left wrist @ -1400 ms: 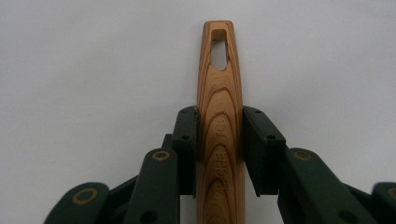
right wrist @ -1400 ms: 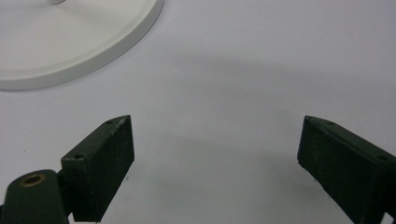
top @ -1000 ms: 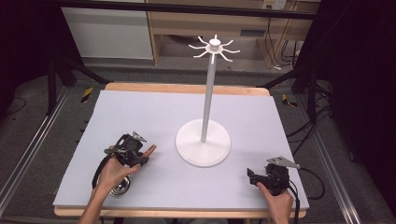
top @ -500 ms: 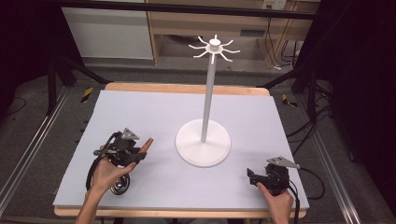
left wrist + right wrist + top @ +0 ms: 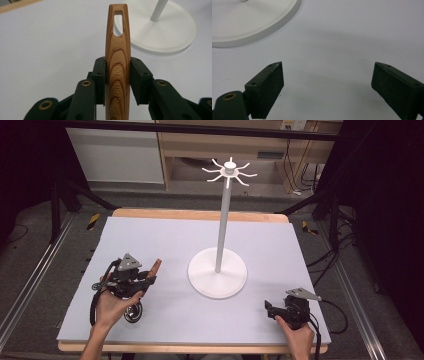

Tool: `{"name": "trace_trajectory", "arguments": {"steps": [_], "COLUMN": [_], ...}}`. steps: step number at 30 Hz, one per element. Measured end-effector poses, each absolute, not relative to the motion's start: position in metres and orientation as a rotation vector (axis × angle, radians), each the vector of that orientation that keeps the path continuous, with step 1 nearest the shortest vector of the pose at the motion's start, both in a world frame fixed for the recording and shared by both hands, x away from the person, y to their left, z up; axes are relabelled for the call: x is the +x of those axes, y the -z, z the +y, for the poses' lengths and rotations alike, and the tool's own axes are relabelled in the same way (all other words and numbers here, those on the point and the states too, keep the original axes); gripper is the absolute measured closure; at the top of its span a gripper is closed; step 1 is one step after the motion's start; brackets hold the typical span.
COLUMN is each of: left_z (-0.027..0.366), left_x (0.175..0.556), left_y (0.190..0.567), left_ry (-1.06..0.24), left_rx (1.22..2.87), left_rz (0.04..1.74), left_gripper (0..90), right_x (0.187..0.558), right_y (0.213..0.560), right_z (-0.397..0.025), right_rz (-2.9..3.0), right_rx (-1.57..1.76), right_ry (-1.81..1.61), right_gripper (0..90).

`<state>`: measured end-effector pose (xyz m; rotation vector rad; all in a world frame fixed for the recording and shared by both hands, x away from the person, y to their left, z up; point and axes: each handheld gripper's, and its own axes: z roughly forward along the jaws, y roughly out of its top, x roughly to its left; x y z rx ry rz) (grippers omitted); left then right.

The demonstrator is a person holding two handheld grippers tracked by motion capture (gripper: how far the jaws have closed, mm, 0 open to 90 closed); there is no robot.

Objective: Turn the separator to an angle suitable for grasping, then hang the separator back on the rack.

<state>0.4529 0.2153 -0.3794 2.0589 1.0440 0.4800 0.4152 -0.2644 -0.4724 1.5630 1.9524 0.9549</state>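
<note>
Left gripper (image 5: pixel 117 75) clamped on a wooden handle (image 5: pixel 117 50), black jaws pressing its two flat sides about midway along the visible length, handle running straight out between them and past their tips. Grain rings plain on the wood, "KITCHEN TOOL" stamped lengthwise near the jaws, a slotted hanging hole close to the rounded far end. In the high view, same left gripper (image 5: pixel 146 279) at the table's near left, held in a hand (image 5: pixel 112 305) just above the grey table (image 5: pixel 165 240), wooden handle (image 5: pixel 156 266) jutting forward and to the right from the jaws, tilted up a little; a round metal part (image 5: pixel 132 312) under the hand near the table, too small to make out. White stand (image 5: pixel 218 270) well apart from the handle tip, to its right: round base flat on the table, thin upright pole, ring of hooks at the top. In the left gripper view, stand base (image 5: pixel 172 30) beyond the handle's end, not touching. Right gripper (image 5: pixel 327 82) wide apart, holding nothing, low over bare table, stand base (image 5: pixel 249 22) ahead on its left. In the high view, right gripper (image 5: pixel 270 310) at the near right corner, well apart from the stand and the handle
</note>
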Motion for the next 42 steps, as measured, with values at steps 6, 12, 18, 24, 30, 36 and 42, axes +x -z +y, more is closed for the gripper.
{"name": "trace_trajectory", "arguments": {"steps": [6,12,18,24,30,36,42], "left_z": [0.219,0.223,0.226,0.228,0.227,0.221,0.22], "left_x": [0.444,0.438,0.433,0.429,0.426,0.426,0.428], "left_y": [0.37,0.362,0.356,0.349,0.342,0.332,0.324], "left_ry": [-0.511,-0.535,-0.562,-0.56,-0.587,-0.599,-0.6], "left_rx": [1.938,1.863,1.79,1.744,1.71,1.688,1.666], "left_rz": [1.01,0.992,0.974,0.956,0.932,0.906,0.9], "left_gripper": [67.6,67.5,67.6,67.6,67.5,67.5,67.5], "right_x": [0.415,0.415,0.416,0.416,0.416,0.414,0.414], "right_y": [0.472,0.472,0.472,0.473,0.473,0.472,0.473], "right_z": [-0.265,-0.264,-0.264,-0.264,-0.264,-0.265,-0.266], "right_rz": [1.946,1.949,1.951,1.954,1.953,1.948,1.941], "right_rx": [1.572,1.564,1.566,1.56,1.556,1.563,1.561], "right_ry": [-0.951,-0.951,-0.948,-0.947,-0.945,-0.955,-0.959], "right_gripper": [11.4,11.4,11.4,11.4,11.4,11.4,11.4]}}
